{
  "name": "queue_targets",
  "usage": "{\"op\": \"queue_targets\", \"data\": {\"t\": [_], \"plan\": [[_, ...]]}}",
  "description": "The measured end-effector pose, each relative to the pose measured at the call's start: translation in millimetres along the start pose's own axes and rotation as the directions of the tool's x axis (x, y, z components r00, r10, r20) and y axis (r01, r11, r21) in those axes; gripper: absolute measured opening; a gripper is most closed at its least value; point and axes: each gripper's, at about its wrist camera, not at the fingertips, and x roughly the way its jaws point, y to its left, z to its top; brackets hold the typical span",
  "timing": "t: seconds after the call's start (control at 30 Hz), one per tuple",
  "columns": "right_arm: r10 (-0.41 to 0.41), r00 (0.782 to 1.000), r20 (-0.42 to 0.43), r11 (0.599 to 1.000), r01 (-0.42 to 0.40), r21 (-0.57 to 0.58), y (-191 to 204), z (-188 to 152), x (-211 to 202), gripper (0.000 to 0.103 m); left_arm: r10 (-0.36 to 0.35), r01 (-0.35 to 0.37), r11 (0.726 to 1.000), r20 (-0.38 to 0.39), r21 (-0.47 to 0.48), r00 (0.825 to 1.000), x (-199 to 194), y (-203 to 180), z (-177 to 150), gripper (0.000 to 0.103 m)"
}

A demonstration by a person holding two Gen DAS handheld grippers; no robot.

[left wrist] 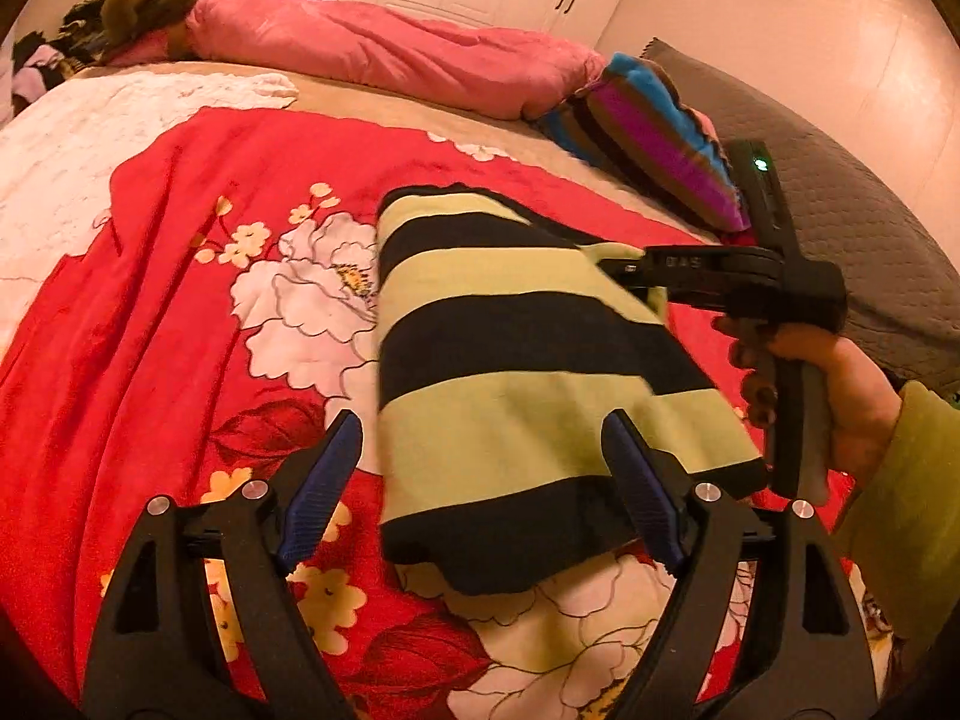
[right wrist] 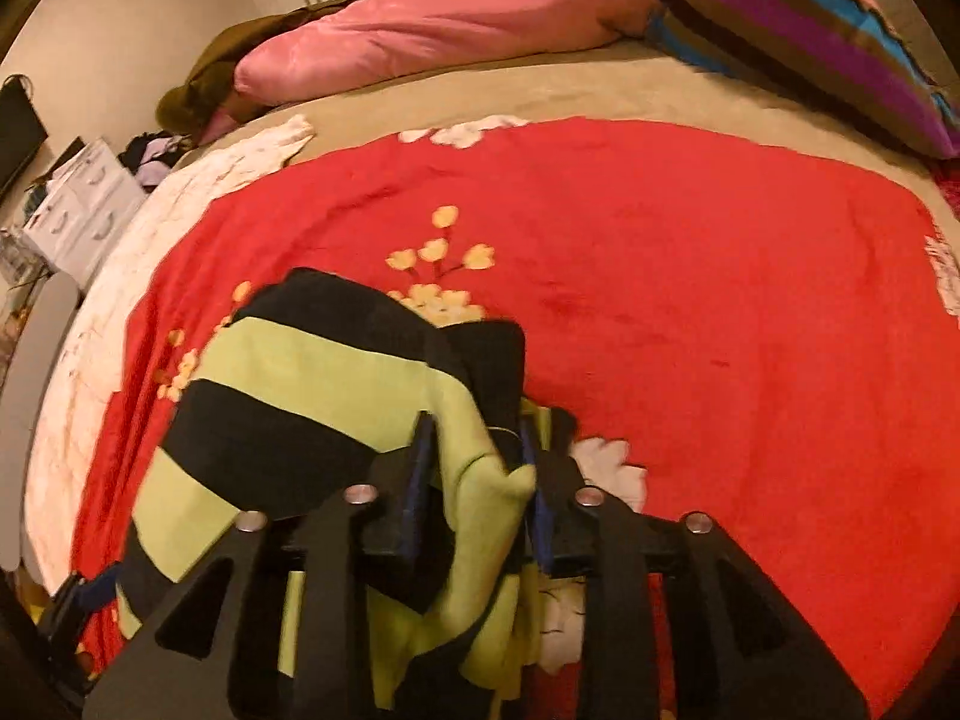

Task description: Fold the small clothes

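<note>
Between the blue pads of the right tongs (right wrist: 477,462) a bunched edge of the striped garment (left wrist: 510,372) is clamped, its black and pale-green bands draping to the left of those tongs onto the red floral blanket (left wrist: 180,300); the left tongs (left wrist: 483,480) stand wide apart, gripping nothing, with the garment's near end lying between and just ahead of their pads; beyond both tongs, a pink pillow (left wrist: 390,54) and a striped cushion (right wrist: 810,36) rest on the bed.
</note>
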Motion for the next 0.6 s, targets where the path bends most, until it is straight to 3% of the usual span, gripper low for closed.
{"op": "queue_targets", "data": {"t": [0.1, 0.33, 0.43, 0.6], "plan": [[-0.008, 1.000, 0.030, 0.999, 0.007, 0.038, -6.6, -2.6, -17.1, 0.049, 0.012, -0.012, 1.000, 0.001, -0.020, 1.000, 0.2, 6.9, 1.1, 0.075], [0.140, 0.986, 0.092, 0.978, -0.152, 0.140, -27.2, -50.8, -77.5, 0.071, 0.031, -0.030, 0.998, 0.022, -0.054, 0.999, -4.2, 17.1, 4.3, 0.076], [0.212, 0.972, 0.105, 0.955, -0.228, 0.189, -30.0, -76.8, -95.5, 0.072, 0.048, -0.046, 0.997, 0.033, -0.057, 0.998, -8.0, 19.1, 4.5, 0.078], [0.258, 0.959, 0.118, 0.946, -0.276, 0.172, -15.4, -102.9, -119.0, 0.072, 0.085, -0.083, 0.995, 0.034, -0.051, 0.996, -10.8, 19.9, 4.7, 0.079]]}}
